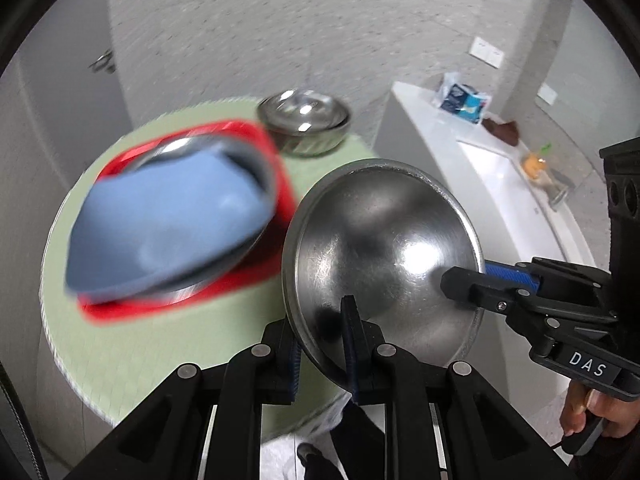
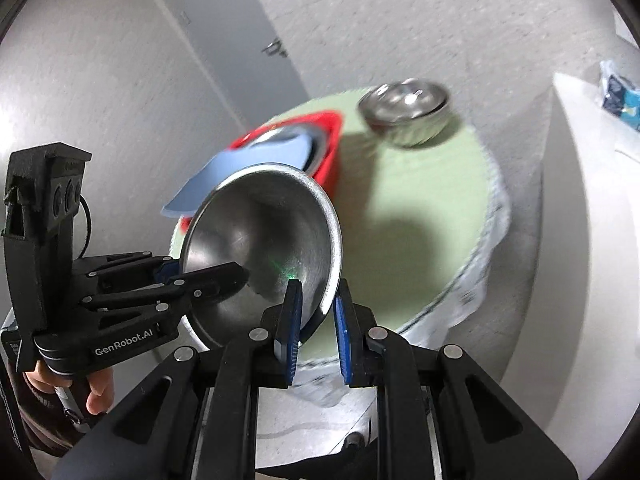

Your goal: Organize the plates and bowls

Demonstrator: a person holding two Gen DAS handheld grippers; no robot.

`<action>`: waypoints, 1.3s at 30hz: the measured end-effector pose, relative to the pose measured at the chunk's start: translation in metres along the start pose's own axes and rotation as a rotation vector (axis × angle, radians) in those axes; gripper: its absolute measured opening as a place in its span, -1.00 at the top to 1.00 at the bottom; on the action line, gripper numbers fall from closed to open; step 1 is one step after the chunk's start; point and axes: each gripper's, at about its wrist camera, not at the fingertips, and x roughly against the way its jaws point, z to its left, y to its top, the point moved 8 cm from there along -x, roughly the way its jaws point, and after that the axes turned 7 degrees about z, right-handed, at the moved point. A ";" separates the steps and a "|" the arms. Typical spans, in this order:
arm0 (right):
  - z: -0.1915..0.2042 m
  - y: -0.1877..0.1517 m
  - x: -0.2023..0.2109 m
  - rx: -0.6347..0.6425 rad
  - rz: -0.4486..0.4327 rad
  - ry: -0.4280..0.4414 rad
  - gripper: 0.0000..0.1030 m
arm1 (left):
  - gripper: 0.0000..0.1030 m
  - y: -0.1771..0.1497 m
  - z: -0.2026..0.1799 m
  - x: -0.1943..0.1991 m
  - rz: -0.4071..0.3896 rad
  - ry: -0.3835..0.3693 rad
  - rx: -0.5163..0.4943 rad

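Note:
Both grippers hold one steel bowl (image 1: 380,248) tilted in the air above the near edge of a round green-covered table (image 1: 160,340). My left gripper (image 1: 320,320) is shut on the bowl's near rim. My right gripper (image 1: 464,284) is shut on its right rim. In the right wrist view the same bowl (image 2: 264,236) sits between my right gripper's pads (image 2: 318,304), with the left gripper (image 2: 216,276) on its left rim. A blue plate (image 1: 168,224) lies tilted over a steel plate in a red tray (image 1: 276,152). A stack of steel bowls (image 1: 306,124) stands behind.
A white counter with a sink (image 1: 492,168) runs along the right, holding a blue-white packet (image 1: 464,100) and an orange item (image 1: 534,164). Grey wall and a door with a handle (image 1: 102,62) are behind the table.

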 end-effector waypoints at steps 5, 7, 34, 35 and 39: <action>-0.036 0.033 0.014 -0.013 -0.050 -0.022 0.70 | 0.72 0.059 -0.008 -0.031 -0.022 -0.003 -0.035; -0.051 0.052 0.015 -0.015 -0.061 -0.023 0.70 | 0.72 0.090 -0.009 -0.045 -0.028 0.002 -0.038; -0.128 0.219 -0.124 0.057 0.110 0.002 0.69 | 0.65 0.320 0.059 -0.272 0.174 0.099 0.170; -0.127 0.220 -0.127 0.059 0.117 0.002 0.69 | 0.64 0.323 0.060 -0.278 0.181 0.093 0.178; -0.125 0.223 -0.135 0.076 0.136 -0.008 0.64 | 0.52 0.327 0.067 -0.294 0.198 0.078 0.194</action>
